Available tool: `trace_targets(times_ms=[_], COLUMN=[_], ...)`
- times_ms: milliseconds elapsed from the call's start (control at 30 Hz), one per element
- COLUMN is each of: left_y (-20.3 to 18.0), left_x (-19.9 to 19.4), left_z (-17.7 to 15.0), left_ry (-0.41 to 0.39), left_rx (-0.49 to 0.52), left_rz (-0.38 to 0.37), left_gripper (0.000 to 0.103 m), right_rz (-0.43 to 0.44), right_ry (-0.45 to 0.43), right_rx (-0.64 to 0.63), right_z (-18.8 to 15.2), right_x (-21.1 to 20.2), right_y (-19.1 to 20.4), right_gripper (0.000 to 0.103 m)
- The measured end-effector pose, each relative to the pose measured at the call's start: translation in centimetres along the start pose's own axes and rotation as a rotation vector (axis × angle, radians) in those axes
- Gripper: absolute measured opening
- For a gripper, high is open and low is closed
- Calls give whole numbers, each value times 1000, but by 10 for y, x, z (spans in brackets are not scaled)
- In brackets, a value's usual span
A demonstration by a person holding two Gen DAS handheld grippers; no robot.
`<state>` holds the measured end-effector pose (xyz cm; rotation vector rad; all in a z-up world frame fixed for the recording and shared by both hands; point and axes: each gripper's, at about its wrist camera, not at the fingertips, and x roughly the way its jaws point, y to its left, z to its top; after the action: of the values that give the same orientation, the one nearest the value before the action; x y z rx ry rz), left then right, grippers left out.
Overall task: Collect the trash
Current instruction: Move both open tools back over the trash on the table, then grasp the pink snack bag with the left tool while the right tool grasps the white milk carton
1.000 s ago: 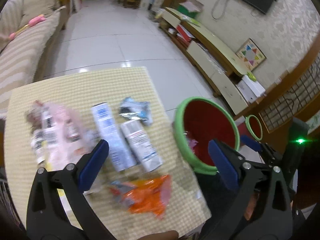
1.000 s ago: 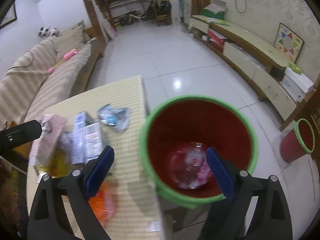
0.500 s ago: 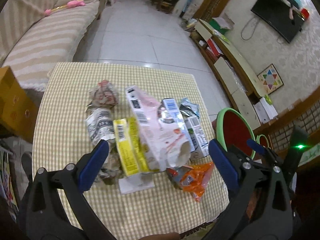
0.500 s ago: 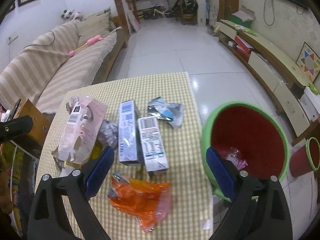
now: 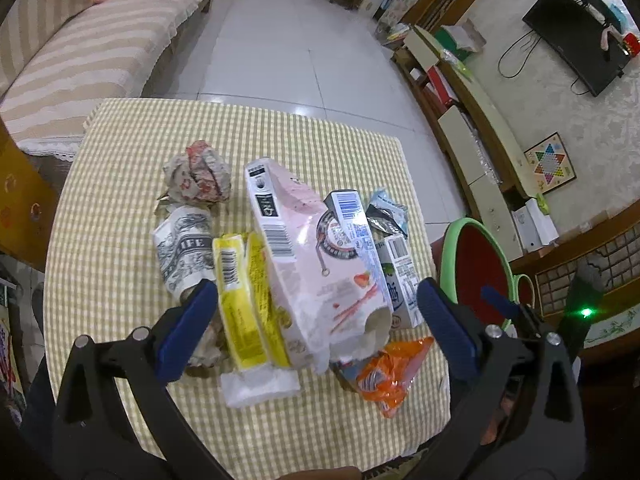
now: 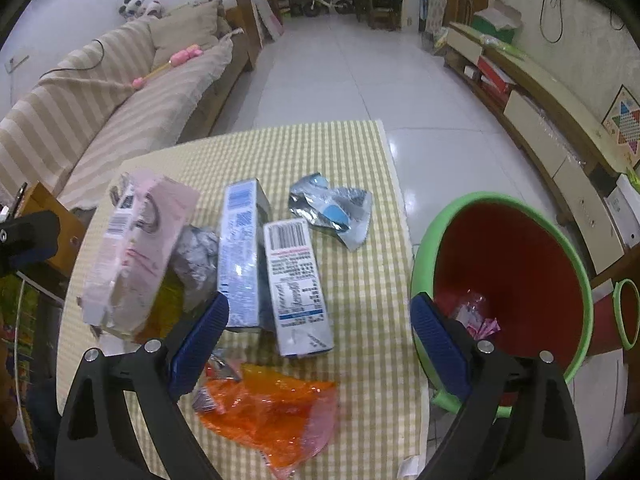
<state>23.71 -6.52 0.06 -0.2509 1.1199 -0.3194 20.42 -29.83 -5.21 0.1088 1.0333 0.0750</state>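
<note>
Trash (image 6: 276, 280): crinkly foil, boxy cartons; round bin (image 6: 568, 240).

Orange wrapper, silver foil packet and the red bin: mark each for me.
Orange wrapper (image 6: 276, 412), right wrist view, middle of the crinkled film.
Silver foil packet (image 6: 334, 210), right wrist view, its blue print.
Red bin (image 6: 520, 264), right wrist view, inner wall.

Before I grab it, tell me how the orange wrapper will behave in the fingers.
The orange wrapper looks thin and crinkled, so it will probably crumple and flop rather than hold its shape. It lies flat and looks empty, so likely very light. Its glossy film may slip.
</note>
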Motion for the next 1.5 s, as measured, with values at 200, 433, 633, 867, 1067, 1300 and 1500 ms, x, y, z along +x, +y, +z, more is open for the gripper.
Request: trace_targets(times_ms=[200, 433, 633, 867, 1067, 1300, 1500], left_y=[-9, -12, -7, -3, -7, -13, -11], left_x=[24, 53, 73, 80, 69, 35, 8], left_z=[12, 18, 19, 15, 11, 13, 13], left_ry=[33, 87, 126, 144, 121, 41, -3], left_rx=[-1, -21, -28, -6, 30, 57, 54], left_rz=[51, 126, 186, 191, 170, 152, 133], left_gripper=[97, 97, 97, 78, 71, 66, 66], right_rz=[37, 59, 78, 96, 96, 85, 85], right_ry=[56, 113, 155, 172, 147, 91, 44], right_rx=[-24, -44, -52, -68, -56, -54, -58], right_z=[2, 9, 8, 5, 4, 8, 11], right_x=[24, 51, 67, 72, 61, 36, 14], right_y=[-2, 4, 7, 12, 9, 9, 16], right_gripper=[82, 69, 54, 38, 37, 37, 37])
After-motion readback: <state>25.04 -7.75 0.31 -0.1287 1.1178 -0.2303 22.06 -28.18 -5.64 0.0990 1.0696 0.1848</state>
